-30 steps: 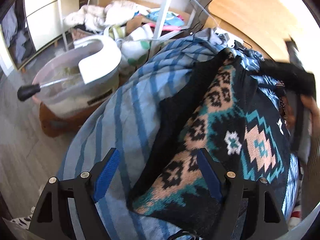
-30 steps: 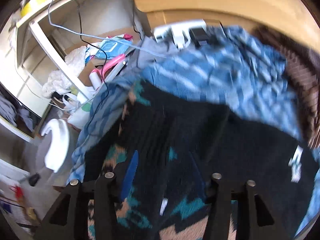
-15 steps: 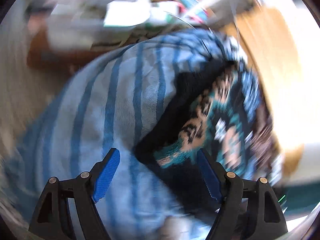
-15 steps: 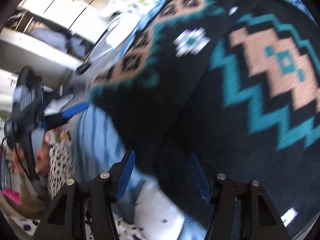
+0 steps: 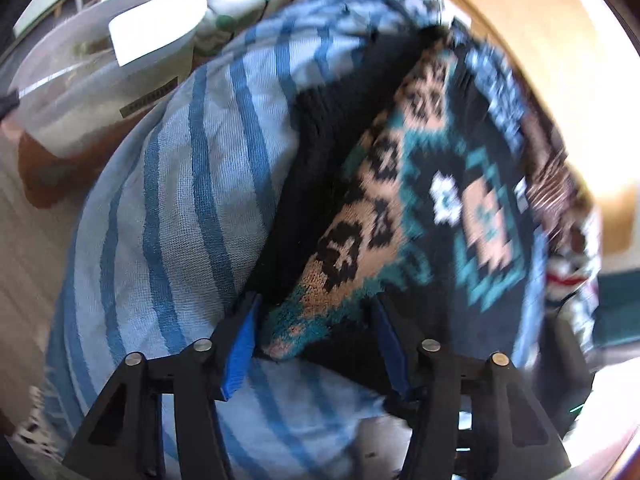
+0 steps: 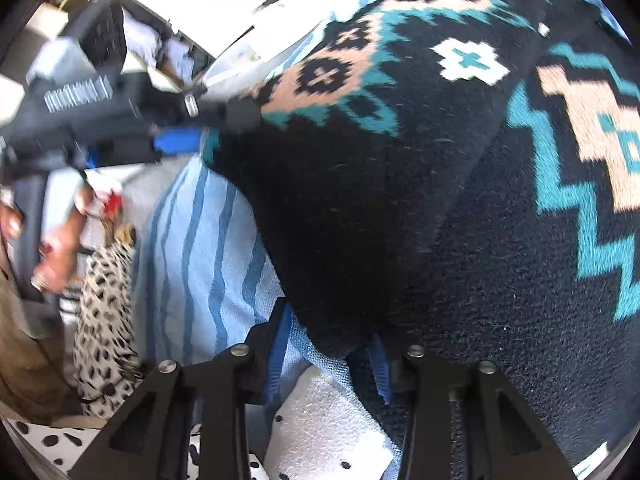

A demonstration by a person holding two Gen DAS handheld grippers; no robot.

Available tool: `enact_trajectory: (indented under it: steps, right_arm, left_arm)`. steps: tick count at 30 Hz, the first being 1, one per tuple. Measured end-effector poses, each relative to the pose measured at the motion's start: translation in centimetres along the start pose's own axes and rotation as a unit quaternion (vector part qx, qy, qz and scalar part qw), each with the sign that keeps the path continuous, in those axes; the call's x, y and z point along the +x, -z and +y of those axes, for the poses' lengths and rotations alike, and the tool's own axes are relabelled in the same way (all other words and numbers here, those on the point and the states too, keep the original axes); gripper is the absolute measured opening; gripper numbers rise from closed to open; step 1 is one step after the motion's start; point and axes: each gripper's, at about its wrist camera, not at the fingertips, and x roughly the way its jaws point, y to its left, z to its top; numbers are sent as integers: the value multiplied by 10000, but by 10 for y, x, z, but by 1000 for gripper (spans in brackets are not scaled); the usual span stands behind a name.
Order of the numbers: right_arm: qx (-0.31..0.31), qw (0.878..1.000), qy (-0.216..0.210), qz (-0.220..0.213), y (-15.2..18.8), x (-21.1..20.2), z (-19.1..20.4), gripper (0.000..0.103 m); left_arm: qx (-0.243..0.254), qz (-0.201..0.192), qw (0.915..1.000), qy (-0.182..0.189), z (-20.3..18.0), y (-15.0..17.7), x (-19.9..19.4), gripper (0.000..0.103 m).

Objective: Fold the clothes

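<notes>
black knit sweater with teal, peach and white geometric pattern, on blue striped woven cloth, left gripper and right gripper fingers each clamping a sweater edge, no legible writing

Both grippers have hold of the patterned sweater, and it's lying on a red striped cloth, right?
Not red: the striped cloth under the sweater is blue, as the left wrist view shows. The left gripper and right gripper do each close on a sweater edge.
</notes>
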Motion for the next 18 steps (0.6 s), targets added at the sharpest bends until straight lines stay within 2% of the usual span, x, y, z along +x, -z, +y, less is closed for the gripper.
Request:
enact_trajectory:
  steps: [1, 3, 4, 5, 9, 12, 15, 18]
  right_arm:
    - [121, 9999, -99, -35, 1, -1, -4, 40]
    - [268, 9993, -246, -58, 4, -1, -9, 33]
    - [268, 9989, -383, -35, 5, 0, -9, 31]
    - [258, 9984, -501, -10, 6, 0, -8, 30]
    - [62, 9978, -650, 135, 6, 5, -3, 31]
    - [168, 9972, -670, 285, 4, 18, -7, 31]
    - [176, 9977, -575, 312, 5, 21, -6, 31]
    - [-161, 9991, -245, 320, 2, 14, 9, 41]
  left_arm:
    - [65, 63, 9999, -75, 0, 0, 3, 56]
    - [103, 223, 9996, -127, 3, 2, 4, 42]
    - [117, 307, 9994, -148, 4, 3, 3, 26]
    - [132, 390, 9990, -169, 5, 4, 3, 24]
    - [163, 703, 9971, -258, 11, 7, 3, 22]
    - [40, 775, 9967, -256, 17, 10, 7, 22]
    - [52, 775, 9969, -141, 23, 9, 9, 24]
    - [-200, 766, 9964, 309, 36, 7, 8, 26]
